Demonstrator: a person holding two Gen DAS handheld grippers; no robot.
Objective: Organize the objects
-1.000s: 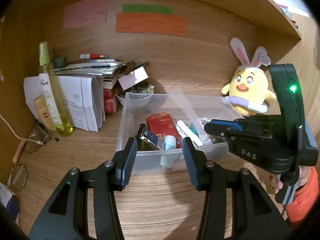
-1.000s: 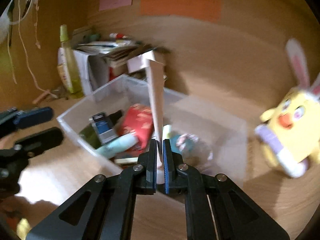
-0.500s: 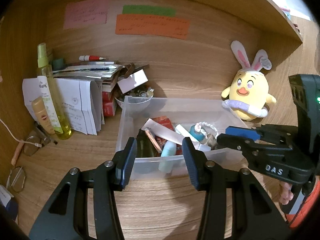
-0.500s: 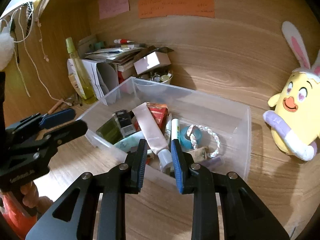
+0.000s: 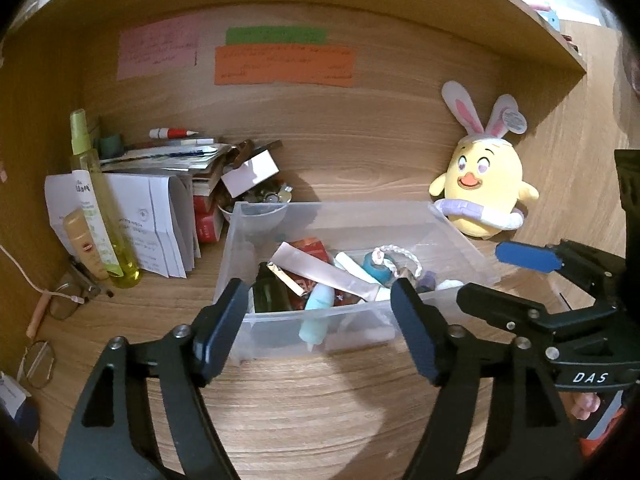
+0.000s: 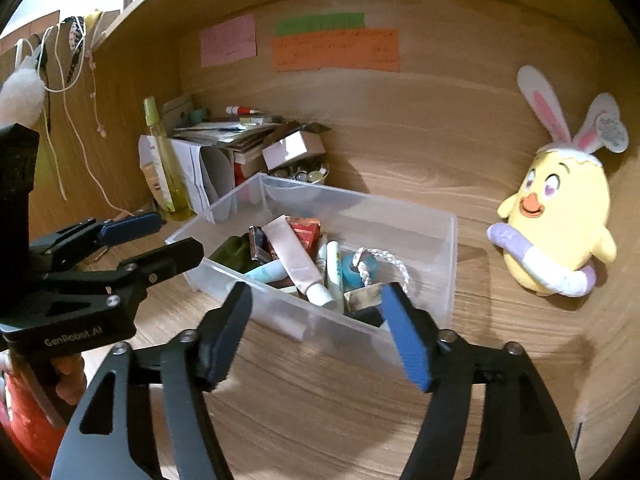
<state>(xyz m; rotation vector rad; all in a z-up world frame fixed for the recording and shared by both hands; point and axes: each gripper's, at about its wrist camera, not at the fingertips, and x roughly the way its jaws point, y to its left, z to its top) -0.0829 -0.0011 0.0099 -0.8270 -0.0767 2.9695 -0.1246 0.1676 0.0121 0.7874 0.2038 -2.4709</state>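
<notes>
**Both claws wide, bin in front**

Right gripper (image 6: 316, 332) spread wide, holding nothing, just short of the clear bin (image 6: 448, 248). Left gripper (image 5: 320, 328) equally wide and empty. Pink tube (image 6: 296, 260) lying inside among the clutter. Best to pick one loose item outside, approach squarely, avoid nudging the bin wall.

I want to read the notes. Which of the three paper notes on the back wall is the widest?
The orange note, the lowest one. It is wider than the green note directly above it and the pink note at the left.
</notes>
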